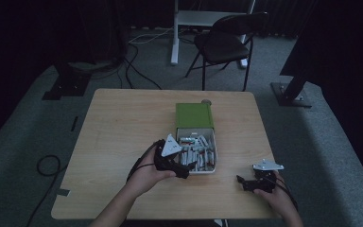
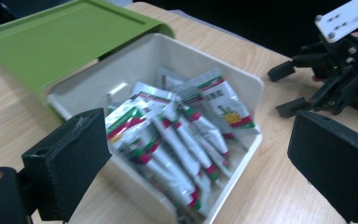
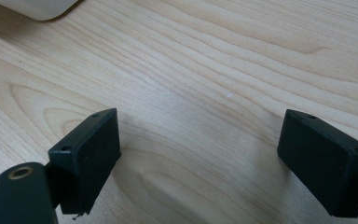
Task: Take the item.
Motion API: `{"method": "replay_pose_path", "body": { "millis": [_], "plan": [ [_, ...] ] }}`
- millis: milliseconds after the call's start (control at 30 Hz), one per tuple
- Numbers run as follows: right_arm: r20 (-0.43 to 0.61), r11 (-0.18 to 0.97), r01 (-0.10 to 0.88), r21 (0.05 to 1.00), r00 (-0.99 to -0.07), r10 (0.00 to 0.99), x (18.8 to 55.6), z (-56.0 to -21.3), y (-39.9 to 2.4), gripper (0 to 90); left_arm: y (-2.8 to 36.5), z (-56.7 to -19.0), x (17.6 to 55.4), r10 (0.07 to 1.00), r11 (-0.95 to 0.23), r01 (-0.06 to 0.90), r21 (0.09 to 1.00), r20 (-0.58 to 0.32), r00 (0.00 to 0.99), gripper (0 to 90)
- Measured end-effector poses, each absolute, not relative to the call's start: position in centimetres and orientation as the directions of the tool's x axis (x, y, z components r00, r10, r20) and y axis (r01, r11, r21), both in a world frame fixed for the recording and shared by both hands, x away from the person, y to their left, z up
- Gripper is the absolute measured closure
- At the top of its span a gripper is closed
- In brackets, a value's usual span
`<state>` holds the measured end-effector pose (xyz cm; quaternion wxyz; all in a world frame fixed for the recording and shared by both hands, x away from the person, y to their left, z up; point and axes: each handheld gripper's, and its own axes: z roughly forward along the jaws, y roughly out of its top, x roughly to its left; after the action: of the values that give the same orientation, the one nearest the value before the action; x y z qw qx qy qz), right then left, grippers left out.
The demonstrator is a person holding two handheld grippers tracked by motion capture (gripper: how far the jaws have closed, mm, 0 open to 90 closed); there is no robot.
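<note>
We hold our left gripper (image 1: 185, 166) wide open and empty, the sachets (image 2: 177, 135) in the white tray (image 2: 242, 84) just ahead, ready for picking. Our right gripper (image 1: 244, 181), open and empty too, waits aside on the table (image 3: 205, 70).

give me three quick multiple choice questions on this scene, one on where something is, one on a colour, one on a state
1. Where is the left gripper?
A. at the near end of the box
B. on the chair
C. beside the right gripper

2. What colour is the lid?
A. red
B. green
C. blue

3. How do the right gripper jaws stand?
A. shut on a packet
B. shut on the lid
C. open, holding nothing

Answers:
1. A, the high view shows it at the box's near edge, over the packets.
2. B, the lid is green in the high and left gripper views.
3. C, the right gripper view shows bare table between the spread jaws.
</note>
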<state>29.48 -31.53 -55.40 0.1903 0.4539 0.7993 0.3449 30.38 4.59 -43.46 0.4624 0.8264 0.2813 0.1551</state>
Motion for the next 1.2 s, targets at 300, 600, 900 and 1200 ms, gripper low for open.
{"method": "replay_pose_path", "body": {
  "millis": [300,600,900,1200],
  "plan": [
    [0.011,0.348,0.595,0.725,-0.515,0.857,29.5,-55.4,-31.5,12.6,2.1,-44.3,30.4,0.581,-0.417,0.312,0.854,-0.014,0.814,8.3],
    [0.011,0.35,0.594,0.725,-0.517,0.856,29.5,-55.4,-31.6,12.6,0.4,-45.3,30.6,0.586,-0.474,0.319,0.82,0.024,0.81,25.0],
    [0.016,0.346,0.595,0.726,-0.517,0.856,29.5,-55.4,-31.6,12.6,-1.0,-47.0,30.5,0.588,-0.509,0.347,0.788,0.024,0.809,39.0],
    [0.011,0.352,0.592,0.725,-0.521,0.854,29.5,-55.4,-31.6,12.7,-1.7,-47.6,30.5,0.621,-0.51,0.388,0.767,0.017,0.784,47.4]
  ]
}}
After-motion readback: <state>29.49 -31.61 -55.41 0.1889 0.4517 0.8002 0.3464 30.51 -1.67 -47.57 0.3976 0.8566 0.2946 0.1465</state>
